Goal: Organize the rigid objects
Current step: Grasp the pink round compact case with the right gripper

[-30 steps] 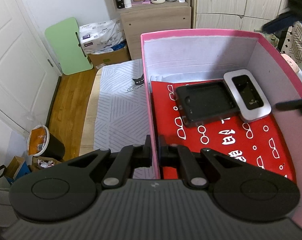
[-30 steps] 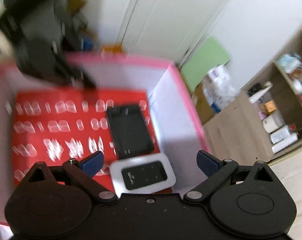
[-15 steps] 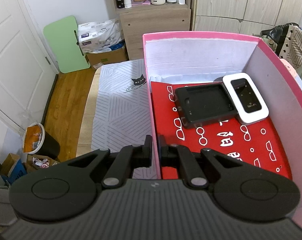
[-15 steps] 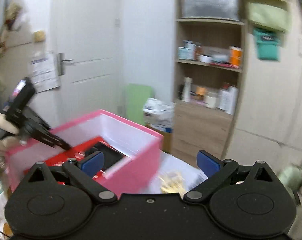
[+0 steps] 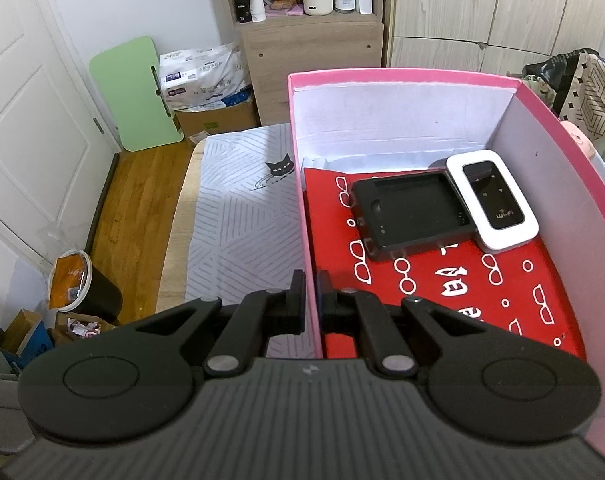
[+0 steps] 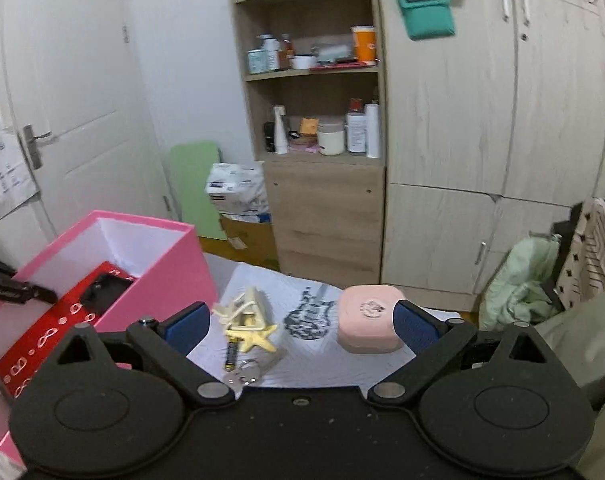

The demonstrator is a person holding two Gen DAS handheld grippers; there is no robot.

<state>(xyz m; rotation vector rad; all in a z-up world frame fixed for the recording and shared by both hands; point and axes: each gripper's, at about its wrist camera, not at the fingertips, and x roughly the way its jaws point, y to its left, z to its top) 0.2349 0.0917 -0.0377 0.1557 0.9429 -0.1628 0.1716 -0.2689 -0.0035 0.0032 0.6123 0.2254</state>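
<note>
While the left gripper pinches the pink box by its side wall, steadying it, the right gripper hangs wide open and empty over the patterned mat; next pick probably the pink case, or the yellow clip beside it; black tray and router already boxed; bedroom, shelf, wardrobe behind.

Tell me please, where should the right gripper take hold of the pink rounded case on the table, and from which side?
Grip the pink case across its two flat side walls, coming from above and in front. It lies flat and apart from the yellow clip, so the open right gripper likely fits around it.
</note>
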